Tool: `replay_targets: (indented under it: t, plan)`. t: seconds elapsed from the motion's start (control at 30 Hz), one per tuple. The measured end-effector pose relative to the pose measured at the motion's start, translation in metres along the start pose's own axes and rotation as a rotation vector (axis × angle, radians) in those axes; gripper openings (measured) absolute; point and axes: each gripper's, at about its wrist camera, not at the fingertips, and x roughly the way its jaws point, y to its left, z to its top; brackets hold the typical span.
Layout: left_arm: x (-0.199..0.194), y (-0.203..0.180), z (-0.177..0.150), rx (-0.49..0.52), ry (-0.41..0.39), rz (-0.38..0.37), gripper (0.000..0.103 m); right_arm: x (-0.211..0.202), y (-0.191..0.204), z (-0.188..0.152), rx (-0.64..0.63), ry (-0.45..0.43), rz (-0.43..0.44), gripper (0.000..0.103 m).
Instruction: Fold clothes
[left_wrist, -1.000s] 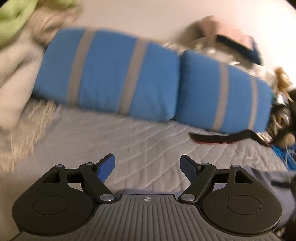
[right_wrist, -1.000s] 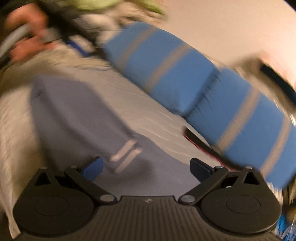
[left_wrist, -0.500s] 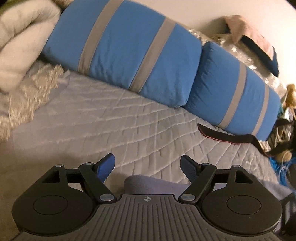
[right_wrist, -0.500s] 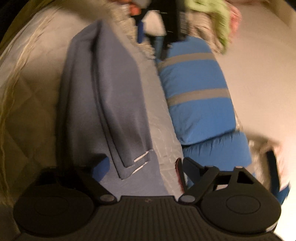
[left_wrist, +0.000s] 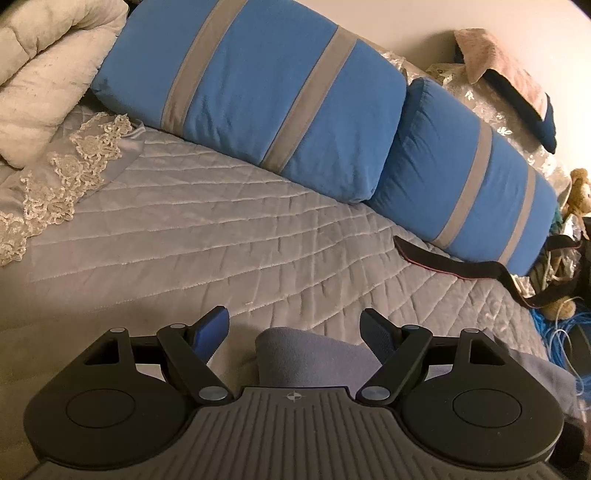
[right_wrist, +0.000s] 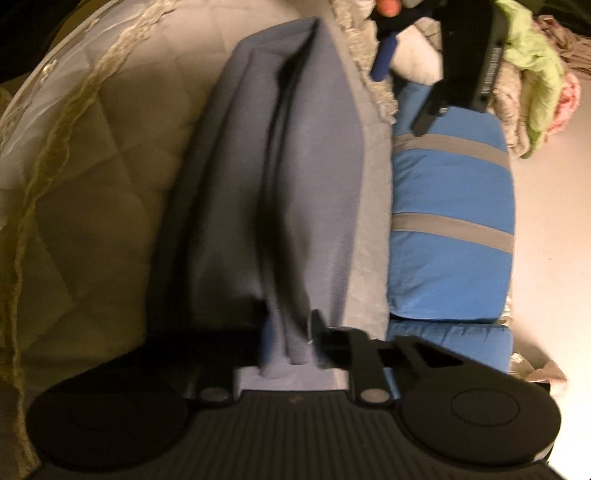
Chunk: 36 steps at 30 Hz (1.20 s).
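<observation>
A grey-blue garment (right_wrist: 295, 177) lies lengthwise, folded along its length, on the quilted bed. My right gripper (right_wrist: 288, 343) is shut on the near end of this garment, with bunched cloth between the fingers. In the left wrist view, a corner of the same garment (left_wrist: 306, 354) sits between the fingers of my left gripper (left_wrist: 295, 328), which is open and not pinching it. The left gripper also shows in the right wrist view (right_wrist: 384, 62), above the garment's far end.
Two blue pillows with grey stripes (left_wrist: 266, 85) (left_wrist: 461, 192) line the far side of the grey quilt (left_wrist: 207, 229). A black strap (left_wrist: 443, 264) lies near the right pillow. A cream duvet (left_wrist: 40, 74) and lace trim (left_wrist: 70, 166) are at the left. Blue cable (left_wrist: 554, 332) lies at the right.
My right gripper has closed on the near end of the garment and swung in line with it. My left gripper has come down over the garment's other end, still open.
</observation>
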Motion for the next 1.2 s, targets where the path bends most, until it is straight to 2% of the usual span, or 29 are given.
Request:
replay_targets:
  t: [0.07, 0.23, 0.43, 0.7, 0.87, 0.97, 1.03, 1.1, 1.13, 1.2]
  plan:
    - [0.000, 0.000, 0.000, 0.004, 0.003, -0.008, 0.077, 0.000, 0.002, 0.000, -0.007, 0.001, -0.001, 0.012]
    - [-0.001, 0.000, 0.000, 0.005, 0.005, -0.025, 0.077, -0.007, -0.008, -0.011, 0.007, -0.004, -0.061, 0.008]
    - [-0.002, 0.000, 0.000, 0.000, 0.006, -0.032, 0.077, -0.018, -0.032, -0.044, 0.008, 0.032, -0.133, 0.004]
    - [0.001, -0.004, -0.001, 0.012, 0.022, -0.039, 0.077, -0.027, -0.052, -0.091, -0.003, 0.138, -0.176, 0.004]
    - [0.002, -0.005, -0.004, 0.018, 0.036, -0.041, 0.077, -0.038, -0.040, -0.113, -0.012, 0.194, -0.117, 0.004]
    - [0.004, -0.007, -0.005, 0.019, 0.044, -0.040, 0.077, -0.045, -0.012, -0.116, -0.010, 0.210, 0.001, 0.004]
    - [0.005, -0.008, -0.006, 0.025, 0.049, -0.040, 0.077, -0.044, -0.008, -0.112, -0.001, 0.206, 0.048, 0.006]
    - [0.006, -0.010, -0.007, 0.032, 0.056, -0.038, 0.077, -0.041, -0.003, -0.108, 0.012, 0.222, 0.092, 0.016]
    - [0.007, -0.011, -0.007, 0.035, 0.060, -0.039, 0.077, -0.040, -0.001, -0.107, 0.008, 0.231, 0.102, 0.029]
    - [0.008, -0.012, -0.008, 0.040, 0.065, -0.039, 0.077, -0.037, 0.004, -0.106, 0.000, 0.249, 0.124, 0.034]
